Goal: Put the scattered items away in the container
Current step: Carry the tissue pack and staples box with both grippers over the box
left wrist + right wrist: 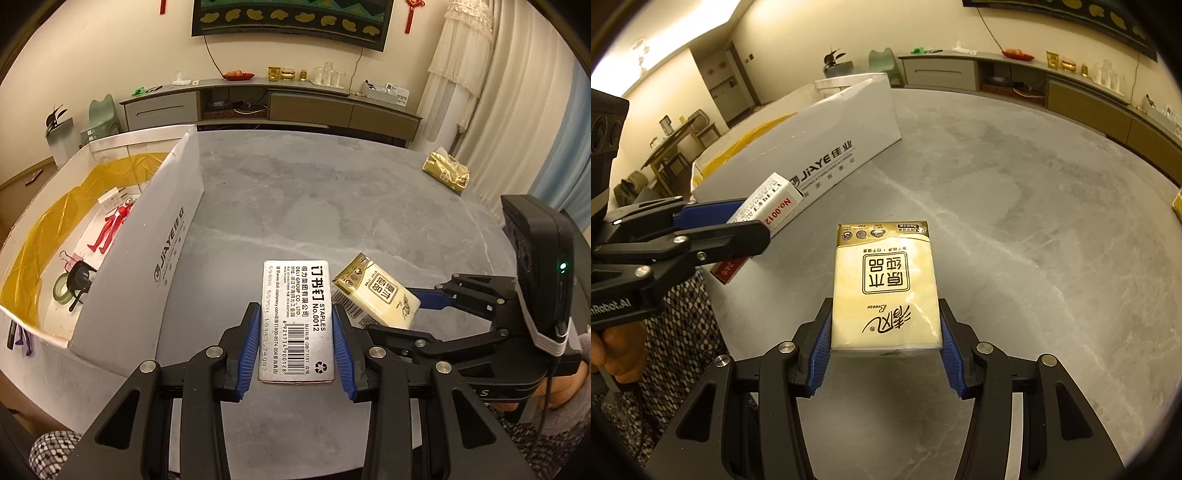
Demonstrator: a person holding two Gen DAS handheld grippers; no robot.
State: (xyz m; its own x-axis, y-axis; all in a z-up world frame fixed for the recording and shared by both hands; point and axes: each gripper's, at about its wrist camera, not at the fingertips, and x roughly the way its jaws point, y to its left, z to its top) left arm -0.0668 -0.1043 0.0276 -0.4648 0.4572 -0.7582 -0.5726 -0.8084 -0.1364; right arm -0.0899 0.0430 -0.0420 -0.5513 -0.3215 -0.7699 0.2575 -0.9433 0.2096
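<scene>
Left gripper (297, 325) clamps a staples box (297, 321) (barcode face up) just right of the white carton (155, 266). Right gripper (884, 341) grips a tissue pack (884, 288), farther right of the carton, above the grey table (1015, 229).

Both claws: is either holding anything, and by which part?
Left claw grips the staple box by its long sides, near the end closest to the camera. Right claw grips the tissue pack by its long sides, likewise.
</scene>
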